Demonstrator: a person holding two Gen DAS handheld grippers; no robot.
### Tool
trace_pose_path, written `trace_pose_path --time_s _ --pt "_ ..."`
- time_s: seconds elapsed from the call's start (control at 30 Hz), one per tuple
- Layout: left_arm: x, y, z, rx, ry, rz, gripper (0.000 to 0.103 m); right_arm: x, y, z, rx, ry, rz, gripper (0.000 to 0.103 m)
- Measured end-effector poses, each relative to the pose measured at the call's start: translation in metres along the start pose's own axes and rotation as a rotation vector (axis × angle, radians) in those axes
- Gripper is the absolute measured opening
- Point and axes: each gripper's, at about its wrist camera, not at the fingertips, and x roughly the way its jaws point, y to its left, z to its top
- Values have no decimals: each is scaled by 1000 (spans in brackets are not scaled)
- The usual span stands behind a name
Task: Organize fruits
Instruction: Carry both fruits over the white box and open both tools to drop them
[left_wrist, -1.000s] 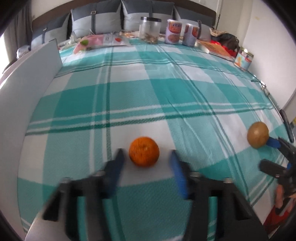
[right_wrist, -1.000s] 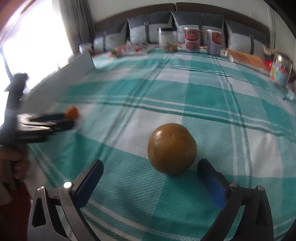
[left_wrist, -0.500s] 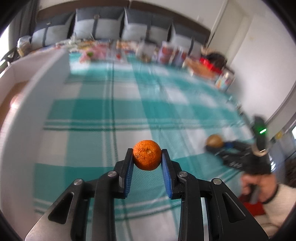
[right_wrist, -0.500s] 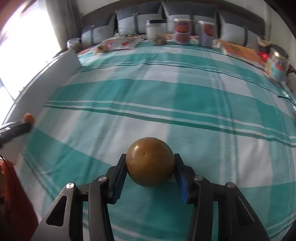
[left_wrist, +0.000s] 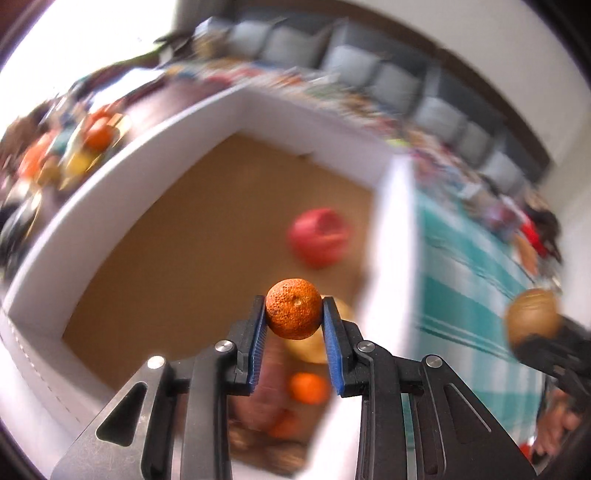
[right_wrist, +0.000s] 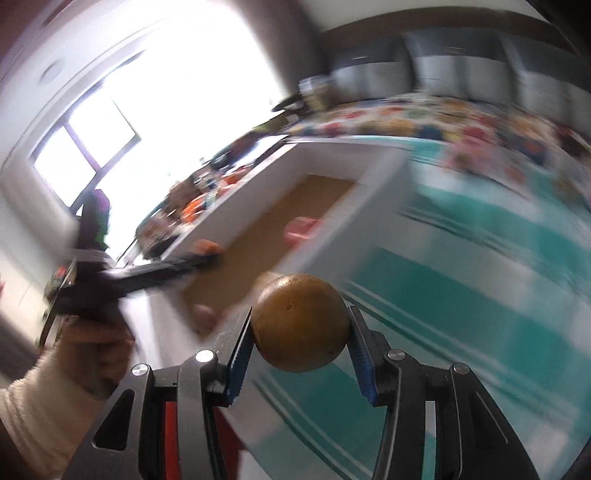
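Above white-walled box (left_wrist: 155, 192), dimpled round orange (left_wrist: 293, 314) between ribbed blue tool (left_wrist: 293, 321) pads.

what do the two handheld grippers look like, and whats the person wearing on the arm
Both the left gripper and the right gripper are black, angular frames with triangular cut-outs and round silver bolts. Their fingers carry ridged blue pads. A red panel shows inside the right gripper's body. The left hand comes out of a cream, ribbed knit sleeve.

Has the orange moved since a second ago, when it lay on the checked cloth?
Yes. The orange, clamped in the left gripper, is now off the checked cloth and above the white box.
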Motion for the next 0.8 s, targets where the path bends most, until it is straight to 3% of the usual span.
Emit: trace_pose_path --time_s 0.13,0.2,0.33,0.43,0.5,0.6,0.67,0.73,0.8 --pt "36 35 -2 -94 108 83 30 75 41 36 -85 129 -5 49" --pt "36 44 -4 -142 132 75 30 112 51 44 -94 202 -22 49" --pt "27 54 -4 -149 99 133 58 161 57 51 -120 267 -81 49" --pt "20 65 -10 -175 83 130 67 184 54 54 -113 280 -124 50" --pt "9 65 -14 -157 51 144 72 183 46 59 -92 259 -138 50" --pt "-18 54 -20 -84 -45 192 81 154 42 71 -56 153 -140 56" --pt "-33 43 -20 -41 -98 223 83 133 44 76 -60 110 -154 86" --pt "-51 30 -22 1 -153 241 83 106 47 82 -72 62 -163 97" --pt "-70 15 -25 43 -224 273 88 84 54 83 -80 44 -183 100"
